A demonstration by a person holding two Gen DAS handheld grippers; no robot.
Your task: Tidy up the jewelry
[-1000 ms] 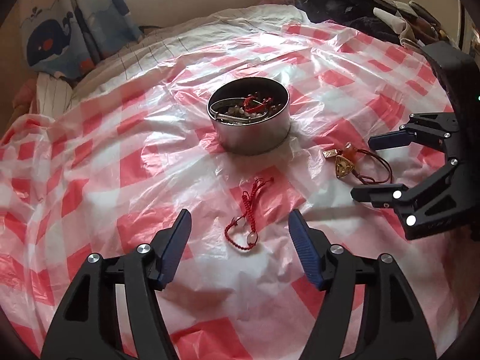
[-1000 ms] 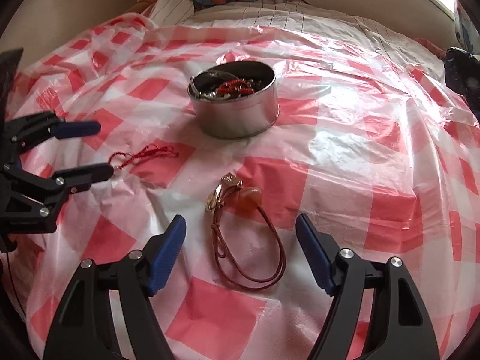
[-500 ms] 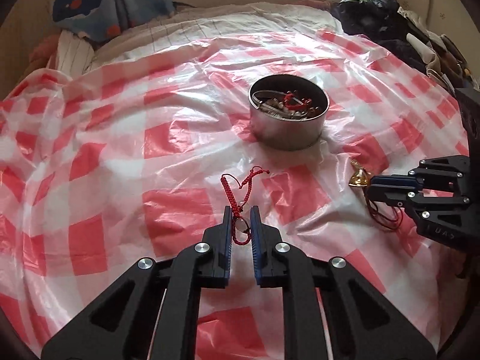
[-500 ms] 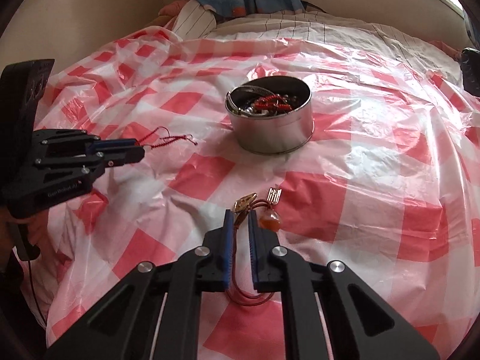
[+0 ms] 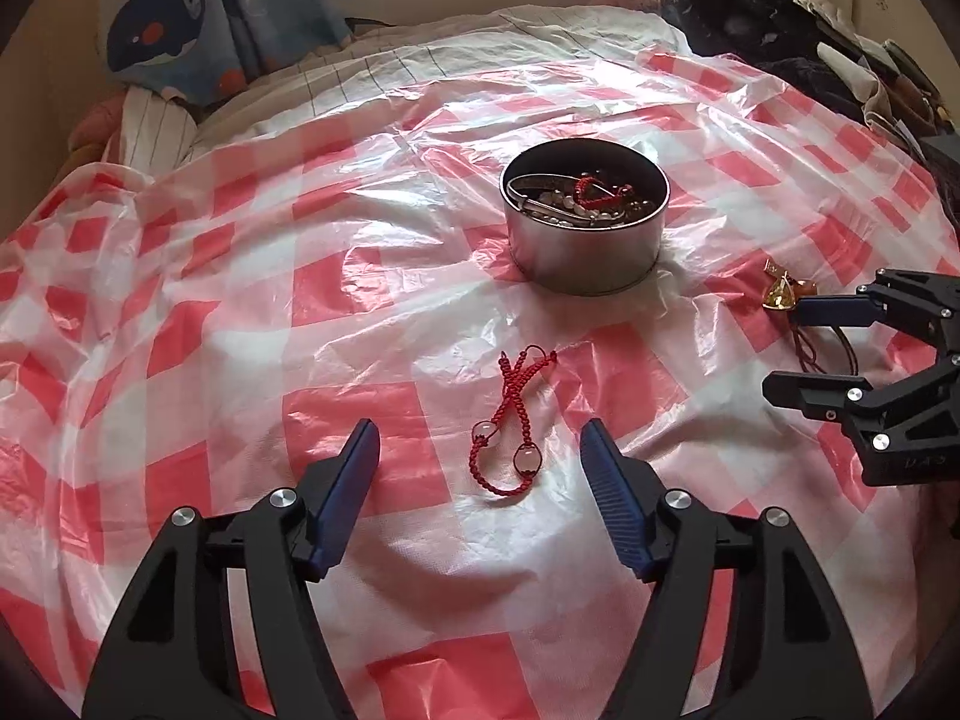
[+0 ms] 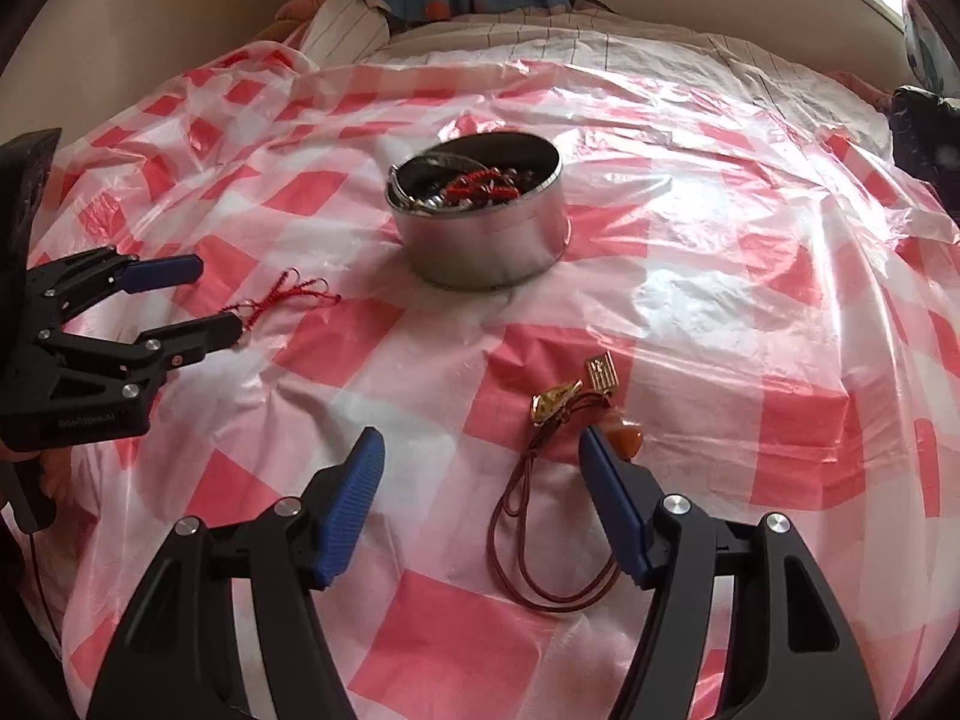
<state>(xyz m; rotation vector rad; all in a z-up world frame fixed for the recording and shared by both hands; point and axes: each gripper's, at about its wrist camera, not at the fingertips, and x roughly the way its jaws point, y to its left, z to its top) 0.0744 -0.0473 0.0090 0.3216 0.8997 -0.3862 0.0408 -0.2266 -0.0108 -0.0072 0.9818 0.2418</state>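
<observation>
A round metal tin (image 5: 585,252) (image 6: 486,246) holding several jewelry pieces stands on the red-and-white checked plastic sheet (image 5: 240,300). A red braided bracelet (image 5: 510,420) with two clear beads lies on the sheet between the fingers of my open left gripper (image 5: 480,450); it also shows in the right wrist view (image 6: 282,297). A brown cord necklace (image 6: 540,516) with gold pendants and an amber bead lies between the fingers of my open right gripper (image 6: 480,468), and its pendant shows in the left wrist view (image 5: 780,294). Neither gripper holds anything.
The sheet covers a bed with a striped cover (image 5: 480,54). A whale-print cloth (image 5: 180,30) lies at the head, and dark clothes (image 5: 780,30) are piled at the far right. The plastic is wrinkled around the tin.
Half a second ago both grippers were shut around their pieces. Now both are open, and the bracelet and the necklace lie free on the sheet.
</observation>
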